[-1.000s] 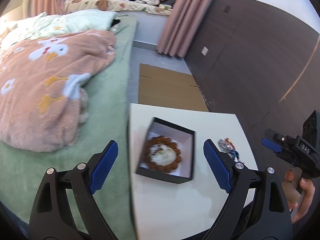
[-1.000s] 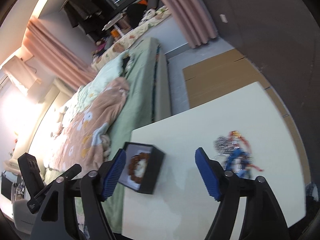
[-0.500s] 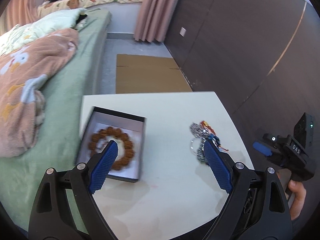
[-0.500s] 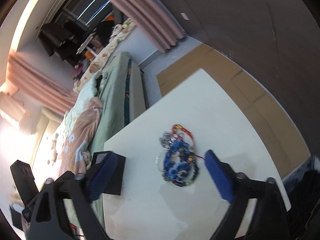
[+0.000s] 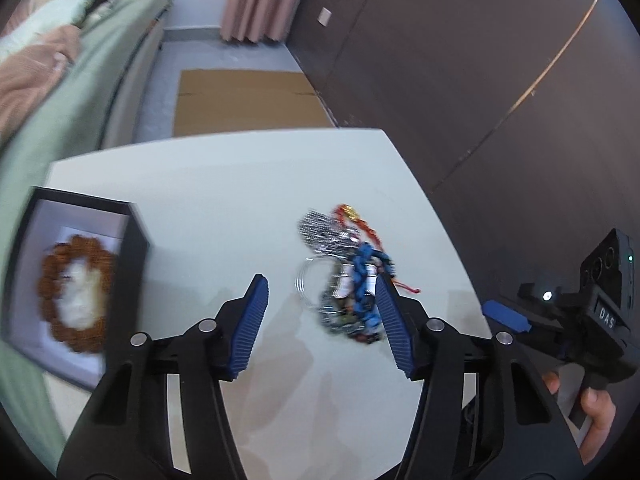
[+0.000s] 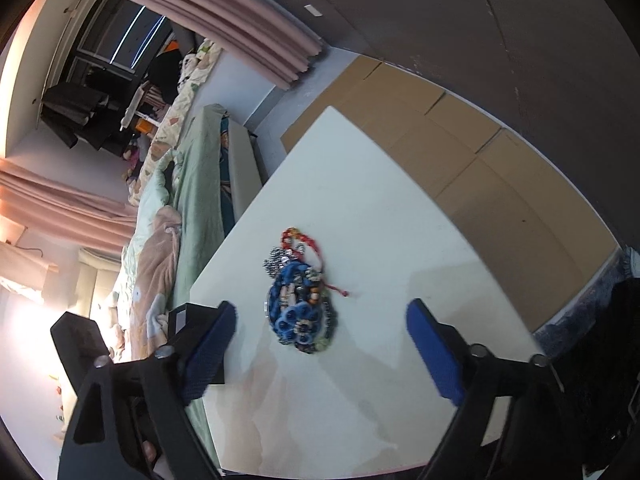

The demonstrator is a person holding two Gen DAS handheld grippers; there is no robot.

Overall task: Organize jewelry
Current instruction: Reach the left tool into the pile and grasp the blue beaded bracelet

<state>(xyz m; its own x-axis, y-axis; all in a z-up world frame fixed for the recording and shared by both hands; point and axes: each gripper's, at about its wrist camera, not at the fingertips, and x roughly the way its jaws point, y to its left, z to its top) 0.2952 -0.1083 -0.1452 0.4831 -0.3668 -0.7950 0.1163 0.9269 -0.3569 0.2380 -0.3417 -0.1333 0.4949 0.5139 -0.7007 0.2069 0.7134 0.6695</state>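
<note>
A tangled pile of jewelry (image 5: 344, 276), with blue cord, a red string, silver chain and rings, lies on the white table (image 5: 224, 184). My left gripper (image 5: 319, 284) hangs over it with its jaws closing. The pile sits just beyond the tips, by the right pad, and is not gripped. A black box (image 5: 136, 248) at the left holds a brown bead bracelet (image 5: 76, 292). In the right wrist view the pile (image 6: 298, 300) lies just ahead of my right gripper (image 6: 320, 308). Those jaws are wide, closing slightly, and hold nothing. The left finger hides most of the box (image 6: 182, 316).
A bed with a green sheet (image 5: 80, 92) and a pink blanket runs along the table's left side. Flat cardboard (image 5: 248, 100) lies on the floor beyond the table. A dark panelled wall (image 5: 460, 80) stands to the right. A hand (image 5: 596, 408) holds the right gripper's handle.
The left gripper swung right from above the box to the jewelry pile, came lower, and its jaws narrowed. The right gripper rolled and dropped closer to the pile.
</note>
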